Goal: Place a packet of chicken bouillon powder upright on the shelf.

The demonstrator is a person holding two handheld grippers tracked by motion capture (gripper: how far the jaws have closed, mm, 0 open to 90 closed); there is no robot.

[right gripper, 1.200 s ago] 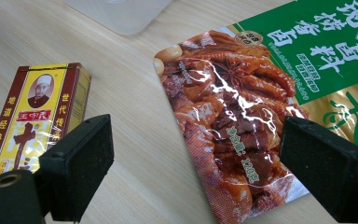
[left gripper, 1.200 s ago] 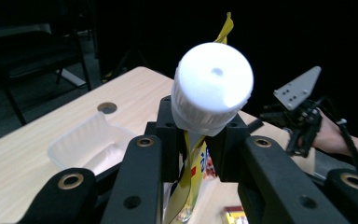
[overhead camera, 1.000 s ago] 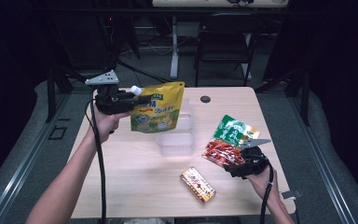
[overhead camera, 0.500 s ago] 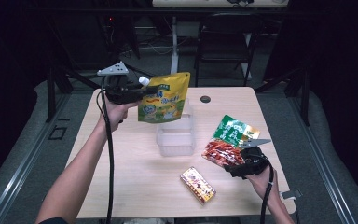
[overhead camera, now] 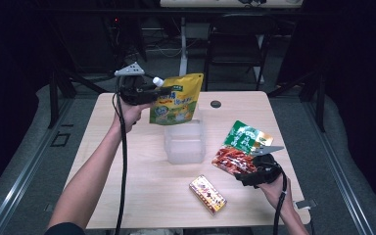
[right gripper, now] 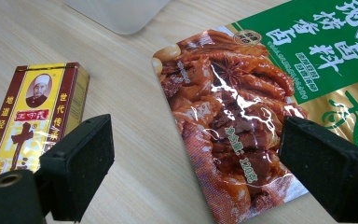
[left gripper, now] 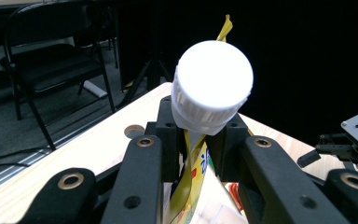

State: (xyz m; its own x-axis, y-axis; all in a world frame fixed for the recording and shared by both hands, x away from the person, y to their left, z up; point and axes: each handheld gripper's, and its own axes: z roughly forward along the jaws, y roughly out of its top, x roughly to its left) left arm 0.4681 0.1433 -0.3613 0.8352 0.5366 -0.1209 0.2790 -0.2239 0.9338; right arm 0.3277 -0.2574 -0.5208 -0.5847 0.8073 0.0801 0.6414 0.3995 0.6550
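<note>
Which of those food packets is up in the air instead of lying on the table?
The yellow pouch with the white cap, held by the left tongs. The green-and-red packet lies on the table.

a yellow pouch (overhead camera: pixel 175 100) with a white cap (left gripper: pixel 213 88), a green-and-red printed packet (overhead camera: pixel 241 148), a red-and-gold box (overhead camera: pixel 207 194) and a frosted container (overhead camera: pixel 184 143) on pale wood-grain table (overhead camera: pixel 127 186).

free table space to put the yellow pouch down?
Widest bare patch: left part of the table, between the left forearm and the clear container. Also bare behind the container, around the dark round spot. Crowded on the right: green-red packet, small box, right claw.
</note>
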